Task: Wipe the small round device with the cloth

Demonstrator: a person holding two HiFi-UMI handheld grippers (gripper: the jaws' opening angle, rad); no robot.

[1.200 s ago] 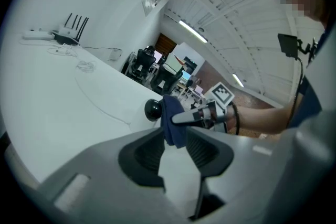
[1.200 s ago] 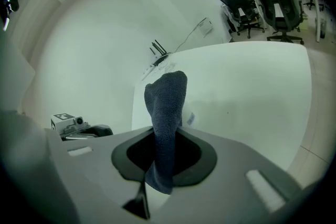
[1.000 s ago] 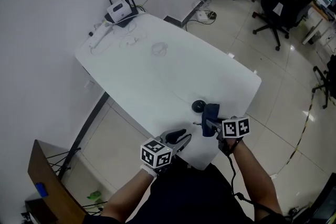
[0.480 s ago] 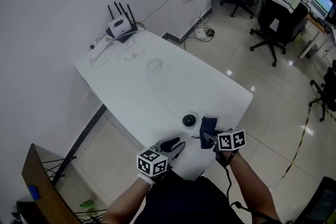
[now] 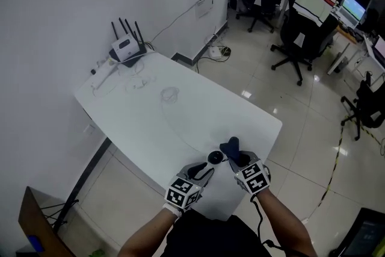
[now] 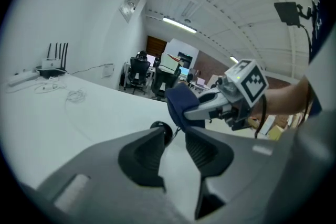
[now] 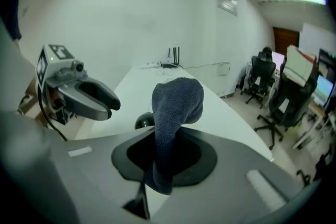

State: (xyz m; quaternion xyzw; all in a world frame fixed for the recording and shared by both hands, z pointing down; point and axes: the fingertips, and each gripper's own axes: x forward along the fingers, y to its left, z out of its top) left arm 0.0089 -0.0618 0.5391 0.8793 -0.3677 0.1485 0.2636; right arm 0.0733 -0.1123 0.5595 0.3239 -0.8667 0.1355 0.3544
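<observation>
My right claw (image 7: 167, 139) is clenched on the blue cloth (image 7: 176, 102), just beside the small round device (image 5: 215, 157) near the desk's (image 5: 144, 123) front edge. My left claw (image 6: 176, 136) stands released, its tips at the device.

Both bare forearms are reaching forward from the bottom of the head view. The left forearm (image 5: 146, 233) is angling up to the right and the right forearm (image 5: 283, 222) up to the left, so the two grippers are converging.

The grey left gripper (image 5: 206, 169), with its black-and-white left marker cube (image 5: 182, 192) at the wrist, is pointing forward and slightly down. Its jaws are standing apart with nothing between them.

The right gripper (image 5: 239, 161), with its right marker cube (image 5: 252, 176), is tilting downward. Its jaws are clamping a dark blue cloth (image 5: 231, 147), which is sticking out past the tips.

The two gripper tips are sitting near each other, not touching.
</observation>
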